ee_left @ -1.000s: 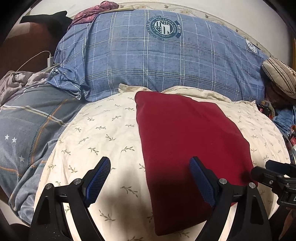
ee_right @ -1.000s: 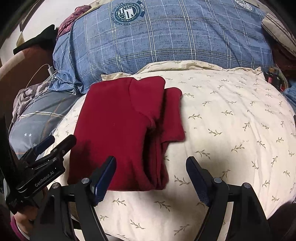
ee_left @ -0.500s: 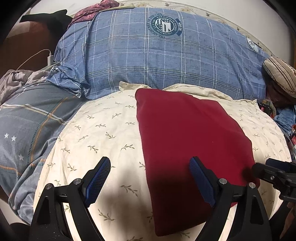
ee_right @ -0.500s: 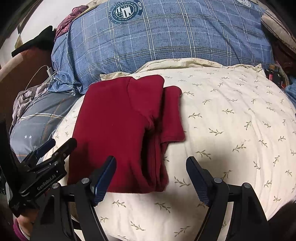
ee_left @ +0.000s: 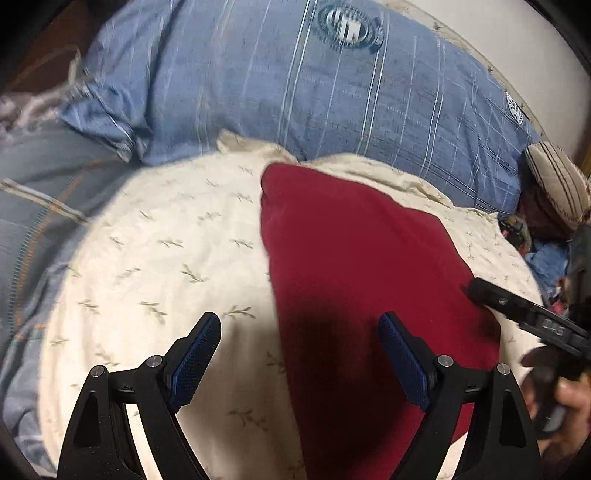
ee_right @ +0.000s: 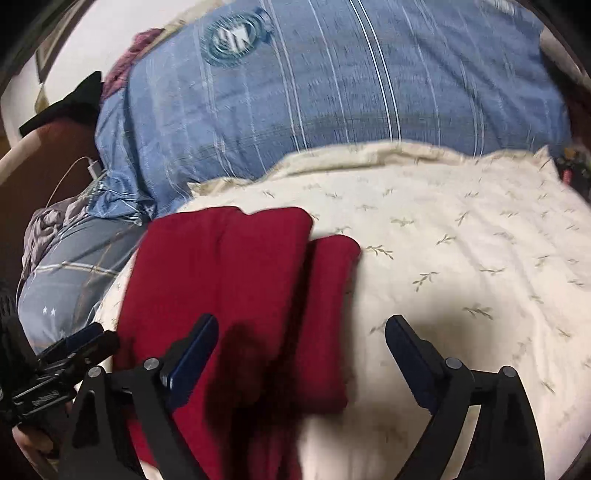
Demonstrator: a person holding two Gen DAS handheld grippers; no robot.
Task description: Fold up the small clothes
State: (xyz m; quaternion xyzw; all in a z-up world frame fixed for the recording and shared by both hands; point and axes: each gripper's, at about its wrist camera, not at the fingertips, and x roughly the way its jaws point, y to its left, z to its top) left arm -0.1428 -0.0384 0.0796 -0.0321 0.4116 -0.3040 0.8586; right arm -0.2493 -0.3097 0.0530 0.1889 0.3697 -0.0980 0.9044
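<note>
A cream bedspread point(ee_right: 461, 258) with small leaf sprigs fills the lower frame. Behind it, across the top, lies a big blue checked pillow point(ee_left: 295, 92) with a round crest. A pale wall point(ee_right: 92, 33) shows at upper left; a white charger cable point(ee_right: 74, 173) hangs at left.

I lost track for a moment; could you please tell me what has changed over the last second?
Both grippers moved in toward the red garment; the right gripper opened wider and now straddles its near edge, gripping nothing. The left gripper stayed open. The garment stayed folded on the cream pillow.
</note>
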